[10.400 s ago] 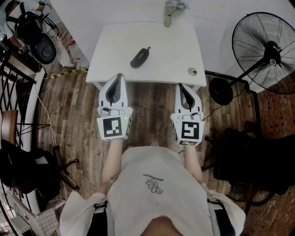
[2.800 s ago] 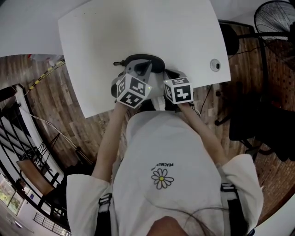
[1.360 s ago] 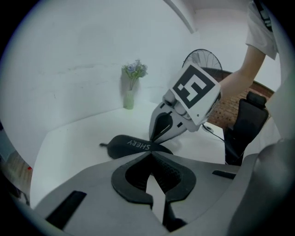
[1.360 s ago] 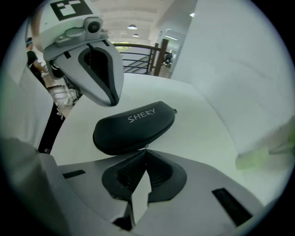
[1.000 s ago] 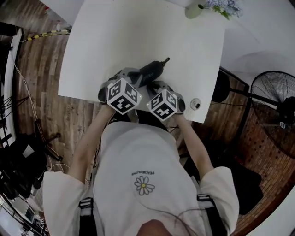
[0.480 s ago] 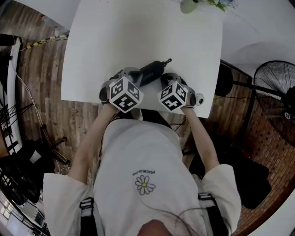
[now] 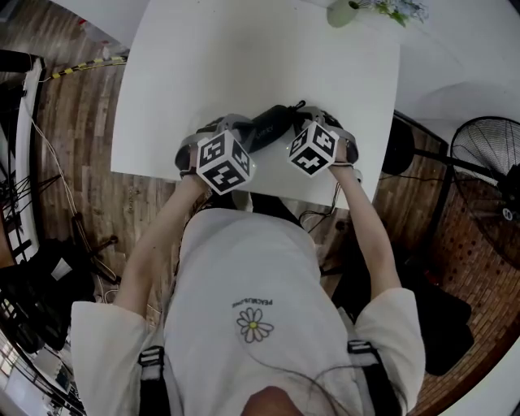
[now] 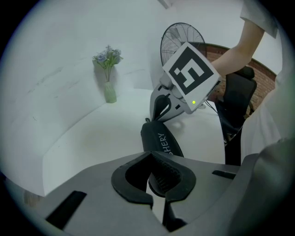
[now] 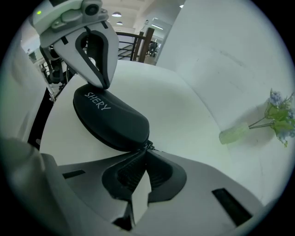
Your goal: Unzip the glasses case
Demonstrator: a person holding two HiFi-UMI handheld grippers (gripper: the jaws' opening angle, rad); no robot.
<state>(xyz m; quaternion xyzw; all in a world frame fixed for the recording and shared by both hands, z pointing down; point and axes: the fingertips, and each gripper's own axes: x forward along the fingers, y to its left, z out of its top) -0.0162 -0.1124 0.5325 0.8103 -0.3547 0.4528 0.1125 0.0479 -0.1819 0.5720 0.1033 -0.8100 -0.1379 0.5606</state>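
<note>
A black zipped glasses case [image 7: 272,126] lies on the white table [image 7: 203,65], near its front edge. My left gripper [image 7: 244,132] is shut on the case's near left end; in the left gripper view the case [image 8: 160,140] runs away from the closed jaws [image 8: 153,161]. My right gripper [image 7: 304,119] is at the opposite end. In the right gripper view its jaws [image 9: 144,154] are shut on the small zip pull [image 9: 148,146] at the tip of the case [image 9: 110,120]. The seam of the case there is partly hidden by the jaws.
A pale vase with flowers [image 7: 348,11] stands at the table's far edge, also seen as the vase [image 8: 109,92] and the vase [image 9: 237,131]. A standing fan [image 7: 491,175] is on the floor at the right. The table's front edge lies just below both grippers.
My right gripper has slid along the case's near side to its far right end, rolling a little. The left gripper has kept its hold on the other end.
</note>
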